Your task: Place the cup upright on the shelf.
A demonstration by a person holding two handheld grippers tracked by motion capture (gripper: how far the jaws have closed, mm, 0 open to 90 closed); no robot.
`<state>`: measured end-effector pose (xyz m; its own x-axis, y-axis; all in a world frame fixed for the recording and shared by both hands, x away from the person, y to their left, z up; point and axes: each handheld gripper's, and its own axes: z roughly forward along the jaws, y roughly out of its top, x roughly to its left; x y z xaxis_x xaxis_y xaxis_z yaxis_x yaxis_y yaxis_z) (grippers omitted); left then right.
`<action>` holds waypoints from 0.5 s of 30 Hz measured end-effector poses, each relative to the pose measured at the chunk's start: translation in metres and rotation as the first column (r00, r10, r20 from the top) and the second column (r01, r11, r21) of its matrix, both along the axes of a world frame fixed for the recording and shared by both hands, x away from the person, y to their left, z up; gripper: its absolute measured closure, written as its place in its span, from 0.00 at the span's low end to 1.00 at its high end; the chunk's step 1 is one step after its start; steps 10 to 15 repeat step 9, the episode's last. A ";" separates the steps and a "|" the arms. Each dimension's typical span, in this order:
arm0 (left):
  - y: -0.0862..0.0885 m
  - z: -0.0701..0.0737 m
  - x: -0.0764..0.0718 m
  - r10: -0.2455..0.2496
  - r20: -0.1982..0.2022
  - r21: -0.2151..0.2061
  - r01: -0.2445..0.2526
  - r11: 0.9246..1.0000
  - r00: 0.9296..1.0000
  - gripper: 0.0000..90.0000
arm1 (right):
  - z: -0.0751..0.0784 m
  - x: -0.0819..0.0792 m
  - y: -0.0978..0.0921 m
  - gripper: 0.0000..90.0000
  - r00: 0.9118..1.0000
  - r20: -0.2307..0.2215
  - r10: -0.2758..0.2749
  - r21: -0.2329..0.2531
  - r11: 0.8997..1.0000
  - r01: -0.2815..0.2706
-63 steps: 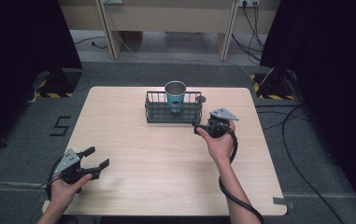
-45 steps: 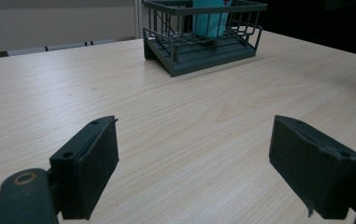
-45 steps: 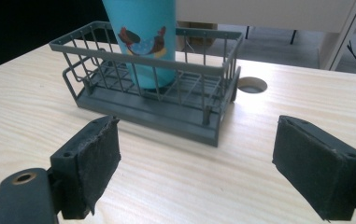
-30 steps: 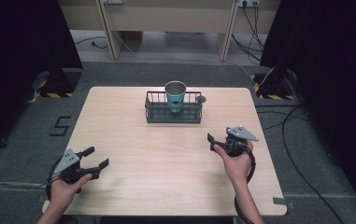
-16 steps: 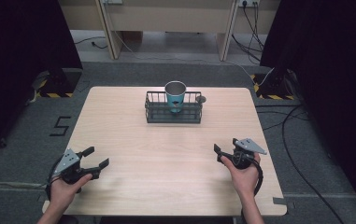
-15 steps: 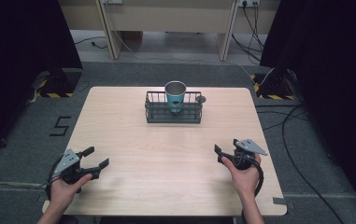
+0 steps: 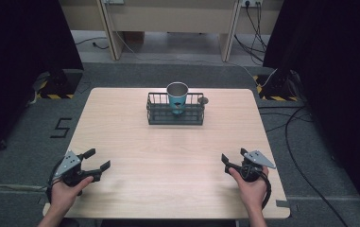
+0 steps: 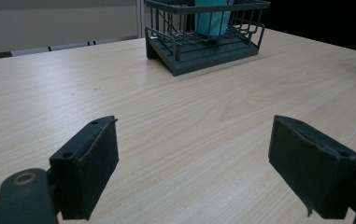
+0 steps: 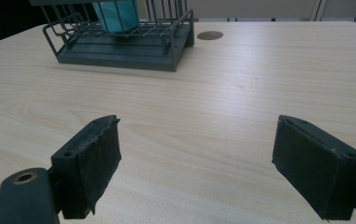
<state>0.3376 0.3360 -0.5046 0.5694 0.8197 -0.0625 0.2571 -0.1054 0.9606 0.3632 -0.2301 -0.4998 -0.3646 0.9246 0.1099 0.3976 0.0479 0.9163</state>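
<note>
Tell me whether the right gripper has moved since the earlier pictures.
Yes. The right gripper has pulled back from beside the wire basket to the table's near edge.

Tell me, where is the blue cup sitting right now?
In the high view, the blue cup stands upright inside the wire basket at the far middle of the table, well away from both grippers.

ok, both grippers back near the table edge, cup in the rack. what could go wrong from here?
1. The teal cup stands taller than the wire rack; a careless reach over the rim could tip it.
2. The rack looks light and unfixed, so a nudge might slide it toward the far edge of the table.
3. The cable trailing from the right gripper runs off the table edge and could snag.
</note>
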 end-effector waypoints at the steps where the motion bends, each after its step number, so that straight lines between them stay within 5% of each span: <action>1: 0.000 0.000 0.000 -0.002 0.005 0.003 0.002 1.000 1.000 0.17 | -0.001 0.000 0.000 0.18 1.000 0.001 -0.002 -0.001 1.000 0.002; 15: 0.000 0.000 0.000 -0.005 0.010 0.006 0.005 1.000 1.000 0.17 | -0.001 0.000 0.001 0.18 1.000 0.007 0.001 0.013 1.000 -0.001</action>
